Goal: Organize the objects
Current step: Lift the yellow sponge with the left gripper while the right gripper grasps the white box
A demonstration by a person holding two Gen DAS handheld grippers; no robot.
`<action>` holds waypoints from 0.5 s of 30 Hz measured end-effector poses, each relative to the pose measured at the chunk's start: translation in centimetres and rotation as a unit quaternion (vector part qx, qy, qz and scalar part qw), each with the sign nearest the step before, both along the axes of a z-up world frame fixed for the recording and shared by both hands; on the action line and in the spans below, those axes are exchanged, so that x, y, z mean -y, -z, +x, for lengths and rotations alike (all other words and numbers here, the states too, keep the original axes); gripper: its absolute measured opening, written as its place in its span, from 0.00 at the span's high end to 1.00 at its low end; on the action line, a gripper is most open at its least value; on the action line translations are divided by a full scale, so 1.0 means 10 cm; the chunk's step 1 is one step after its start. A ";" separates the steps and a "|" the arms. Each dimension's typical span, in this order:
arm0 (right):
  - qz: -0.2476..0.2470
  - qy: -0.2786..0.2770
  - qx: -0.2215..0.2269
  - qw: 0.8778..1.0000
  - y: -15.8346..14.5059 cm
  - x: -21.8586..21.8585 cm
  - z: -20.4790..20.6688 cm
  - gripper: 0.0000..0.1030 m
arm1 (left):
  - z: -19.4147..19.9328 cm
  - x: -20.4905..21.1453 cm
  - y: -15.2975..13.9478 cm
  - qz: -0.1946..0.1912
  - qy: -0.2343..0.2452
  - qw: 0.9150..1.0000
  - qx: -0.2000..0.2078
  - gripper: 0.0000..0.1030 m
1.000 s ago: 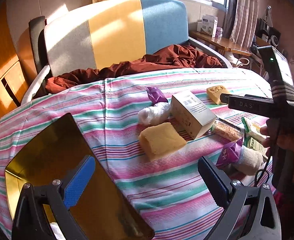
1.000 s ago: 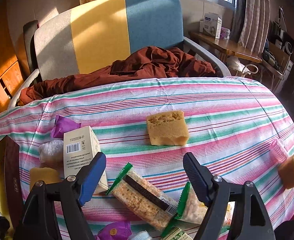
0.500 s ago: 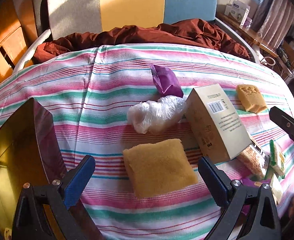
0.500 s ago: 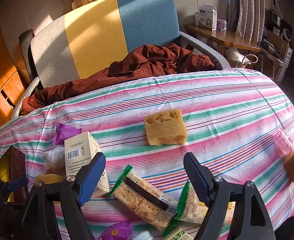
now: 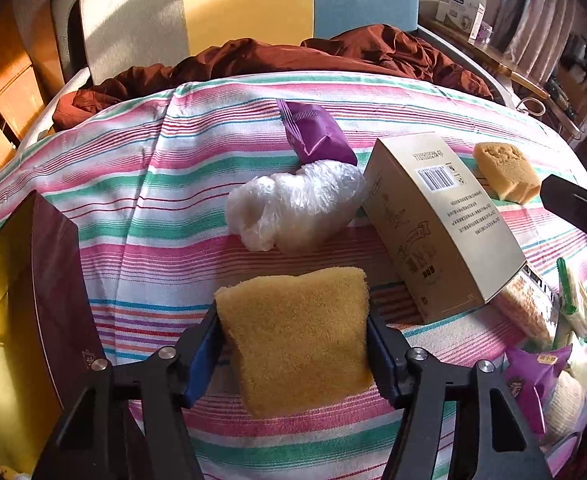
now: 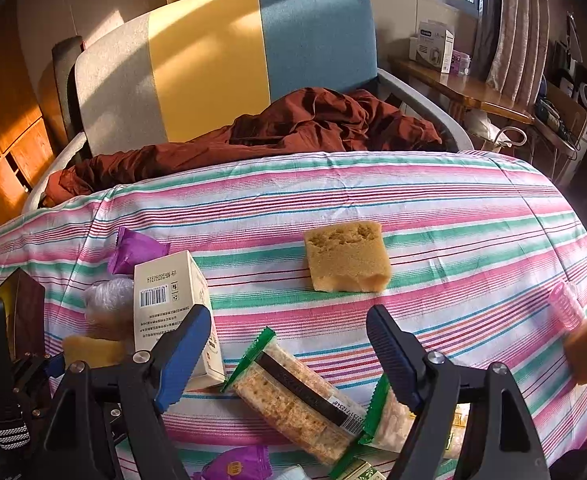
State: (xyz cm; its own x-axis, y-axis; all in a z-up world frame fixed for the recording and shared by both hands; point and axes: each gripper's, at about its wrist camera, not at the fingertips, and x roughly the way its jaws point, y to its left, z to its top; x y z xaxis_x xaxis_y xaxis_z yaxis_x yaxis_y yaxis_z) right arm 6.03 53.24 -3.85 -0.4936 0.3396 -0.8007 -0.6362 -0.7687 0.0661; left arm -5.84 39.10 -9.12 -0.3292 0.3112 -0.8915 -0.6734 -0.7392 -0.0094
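The striped cloth point(image 5: 153, 184) is bare toward 10 o'clock. The cream box point(image 5: 437, 220) lies at 2 o'clock, its barcode and small print unreadable, long axis toward 11. The left gripper point(image 5: 293, 344) is closing, pads touching the yellow sponge point(image 5: 297, 336). The right gripper point(image 6: 289, 352) stands wide open over the cracker packet point(image 6: 293, 404).

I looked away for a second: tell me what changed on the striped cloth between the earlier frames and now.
The left gripper came down over the yellow sponge and its jaws are closing, the pads now against the sponge's sides. The right gripper stayed open above the cracker packet. The beige box, plastic bag and far sponge kept their places.
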 end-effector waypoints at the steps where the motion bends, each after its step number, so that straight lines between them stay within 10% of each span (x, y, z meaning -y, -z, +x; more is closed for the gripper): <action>1: -0.004 -0.001 0.001 1.000 0.01 -0.01 0.00 0.21 | 0.01 0.00 -0.01 -0.001 0.003 1.000 -0.002 0.39; 15: -0.017 -0.015 0.001 1.000 0.03 0.00 -0.02 0.21 | 1.06 0.33 -0.02 0.031 0.083 0.991 -0.098 0.40</action>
